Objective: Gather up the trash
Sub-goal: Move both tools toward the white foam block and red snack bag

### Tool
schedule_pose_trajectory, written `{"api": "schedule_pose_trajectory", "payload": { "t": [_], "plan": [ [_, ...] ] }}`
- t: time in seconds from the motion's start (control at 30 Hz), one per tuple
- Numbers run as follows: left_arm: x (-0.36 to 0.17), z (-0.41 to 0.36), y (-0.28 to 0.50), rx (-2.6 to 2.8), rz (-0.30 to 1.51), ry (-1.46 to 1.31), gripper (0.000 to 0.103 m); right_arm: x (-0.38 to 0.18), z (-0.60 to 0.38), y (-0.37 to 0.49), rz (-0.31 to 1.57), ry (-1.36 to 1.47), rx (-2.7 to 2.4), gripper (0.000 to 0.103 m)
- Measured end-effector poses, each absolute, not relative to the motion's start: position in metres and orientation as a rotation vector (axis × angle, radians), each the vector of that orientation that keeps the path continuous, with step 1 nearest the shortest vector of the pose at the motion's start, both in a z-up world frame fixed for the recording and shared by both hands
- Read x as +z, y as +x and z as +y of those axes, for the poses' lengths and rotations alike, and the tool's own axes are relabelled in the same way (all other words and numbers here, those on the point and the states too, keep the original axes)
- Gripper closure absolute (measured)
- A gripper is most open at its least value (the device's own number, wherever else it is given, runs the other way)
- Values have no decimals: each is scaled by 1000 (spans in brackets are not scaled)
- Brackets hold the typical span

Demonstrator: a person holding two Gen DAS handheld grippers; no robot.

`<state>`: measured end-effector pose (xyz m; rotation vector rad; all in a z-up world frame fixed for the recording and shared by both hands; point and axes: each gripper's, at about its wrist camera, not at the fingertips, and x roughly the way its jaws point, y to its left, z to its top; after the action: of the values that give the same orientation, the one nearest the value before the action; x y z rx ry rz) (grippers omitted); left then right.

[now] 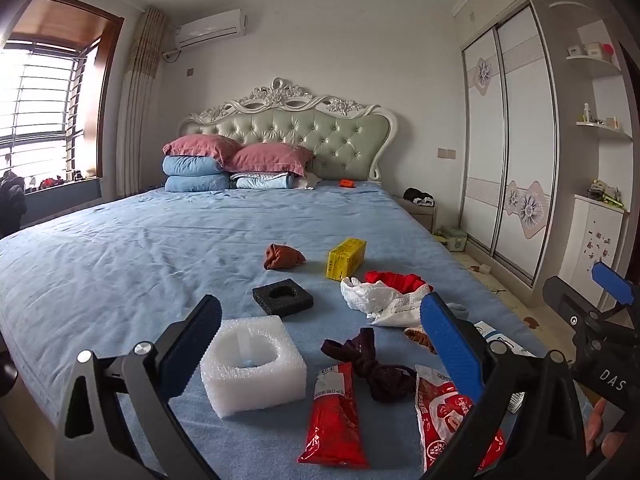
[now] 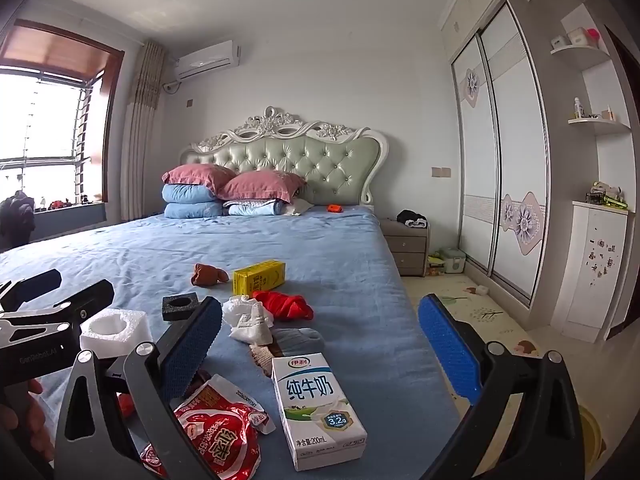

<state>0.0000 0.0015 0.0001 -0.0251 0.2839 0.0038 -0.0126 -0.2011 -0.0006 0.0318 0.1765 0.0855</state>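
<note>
While both my left claw [image 1: 320,344] and right claw [image 2: 320,344] stood wide apart and held nothing, the milk carton [image 2: 318,408] lay near the bed's [image 2: 352,248] right edge.

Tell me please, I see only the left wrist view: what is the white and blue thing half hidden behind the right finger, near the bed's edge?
Observer: A white milk carton, lying flat on the bed between the open fingers of the right gripper.
Operator: Is there a bin nearby?
Observer: A yellow round object shows on the floor beside the bed, mostly hidden; I cannot tell what it is.
</note>
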Motion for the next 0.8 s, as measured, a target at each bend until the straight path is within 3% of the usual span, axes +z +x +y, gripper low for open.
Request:
{"api": "schedule_pose_trajectory", "payload": {
  "t": [0.8],
  "plan": [
    [-6,16,3,28,329,-43,4,-3,-190,-13,186,33,119,8]
  ]
}}
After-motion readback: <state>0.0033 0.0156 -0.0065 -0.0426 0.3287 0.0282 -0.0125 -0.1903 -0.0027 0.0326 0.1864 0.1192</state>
